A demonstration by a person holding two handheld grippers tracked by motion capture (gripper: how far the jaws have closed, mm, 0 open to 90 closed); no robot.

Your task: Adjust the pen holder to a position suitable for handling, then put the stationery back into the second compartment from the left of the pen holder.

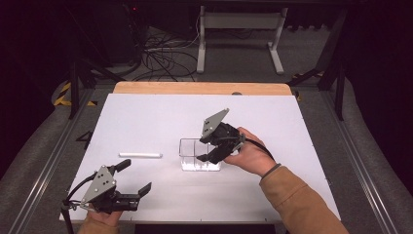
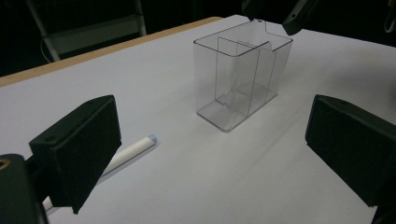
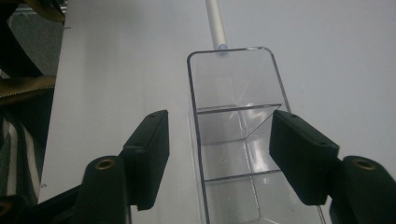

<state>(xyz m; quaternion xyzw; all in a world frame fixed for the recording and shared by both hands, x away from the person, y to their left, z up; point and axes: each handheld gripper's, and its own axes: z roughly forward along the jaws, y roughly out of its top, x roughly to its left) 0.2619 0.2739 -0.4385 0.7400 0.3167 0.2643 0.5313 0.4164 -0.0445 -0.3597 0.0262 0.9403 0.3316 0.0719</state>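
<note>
My left hand-held gripper [image 1: 130,182] rests wide open on the white table [image 1: 146,117]. White tube [image 1: 140,155] lies flat beyond it. My right hand-held gripper [image 1: 208,146], jaws parted, straddles the clear 3-compartment box [image 1: 190,151] mid-table without pressing. Past the wooden edge: grey carpet, cables, a white stand [image 1: 238,29].

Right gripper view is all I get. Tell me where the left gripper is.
Observer: The left gripper is at the near left corner of the table, open and holding nothing.
Operator: Give me the white stick's position.
Observer: The white stick lies flat, left of the clear container, with a gap between them.
Operator: Check my height over the container.
Observer: In the left gripper view the right gripper hangs just above the container's rim, and the container stands upright.
</note>
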